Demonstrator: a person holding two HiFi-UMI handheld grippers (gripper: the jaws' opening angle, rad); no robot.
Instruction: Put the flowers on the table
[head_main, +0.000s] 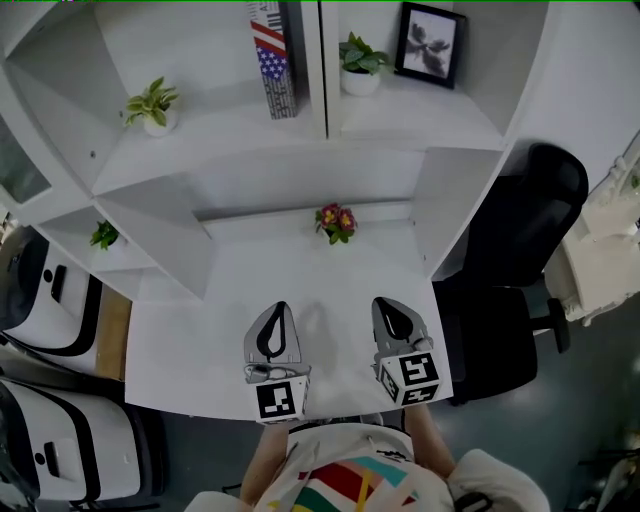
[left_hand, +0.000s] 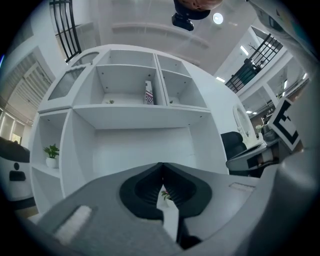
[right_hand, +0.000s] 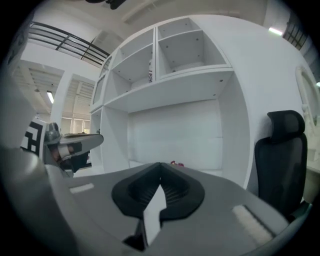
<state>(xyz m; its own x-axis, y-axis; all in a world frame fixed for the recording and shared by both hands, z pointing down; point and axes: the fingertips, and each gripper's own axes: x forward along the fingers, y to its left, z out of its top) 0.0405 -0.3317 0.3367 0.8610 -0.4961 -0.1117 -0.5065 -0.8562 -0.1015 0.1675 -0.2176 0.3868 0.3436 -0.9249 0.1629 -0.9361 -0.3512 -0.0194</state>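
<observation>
A small pot of red and yellow flowers (head_main: 336, 222) stands on the white desk (head_main: 230, 290) near its back wall, with nothing touching it. My left gripper (head_main: 279, 311) hangs over the desk's front half, shut and empty; through the slit between its closed jaws a bit of the flowers (left_hand: 165, 195) shows. To its right my right gripper (head_main: 390, 306) is also shut with nothing in it. In the right gripper view the flowers (right_hand: 176, 163) peek just over the closed jaws.
White shelves surround the desk, holding small green plants (head_main: 152, 105) (head_main: 360, 62) (head_main: 104, 235), a flag-patterned book (head_main: 275, 60) and a framed picture (head_main: 431, 42). A black office chair (head_main: 510, 270) stands right of the desk. White machines (head_main: 50, 300) sit at the left.
</observation>
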